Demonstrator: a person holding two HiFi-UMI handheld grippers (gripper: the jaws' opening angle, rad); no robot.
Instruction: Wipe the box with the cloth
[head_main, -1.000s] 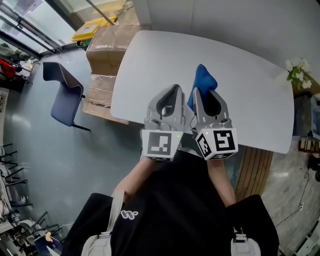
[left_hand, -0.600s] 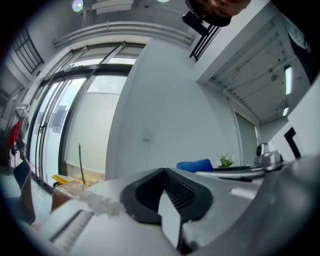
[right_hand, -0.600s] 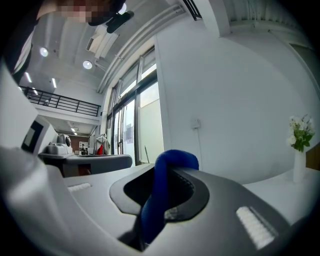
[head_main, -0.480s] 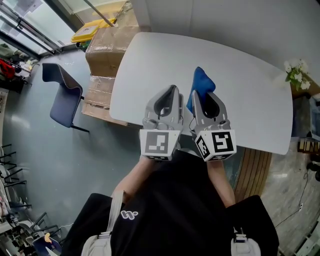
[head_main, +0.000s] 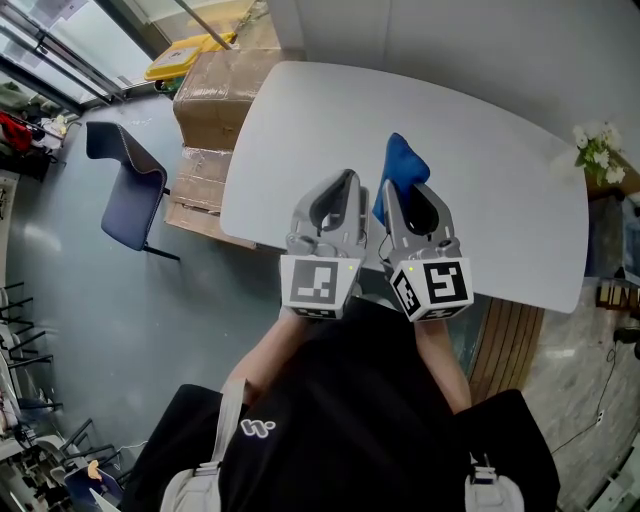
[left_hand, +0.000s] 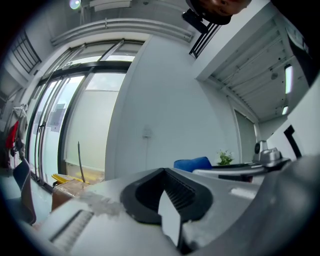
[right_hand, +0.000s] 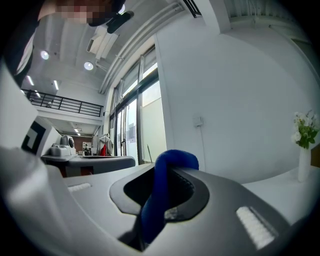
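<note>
Square black-and-white markers on both cubes, small white logo (head_main: 256, 429) on black shirt (head_main: 345, 400); right gripper (head_main: 392, 188) pinches blue cloth (head_main: 404, 160) over white table (head_main: 500, 190), left gripper (head_main: 349, 178) closed, empty; cardboard box (head_main: 212, 85) well apart, off table's corner

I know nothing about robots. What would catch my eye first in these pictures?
The bright blue cloth stands out, clamped in the right gripper over a white table. Beside it is the left gripper, and each carries a black-and-white marker cube nearest the person.
</note>
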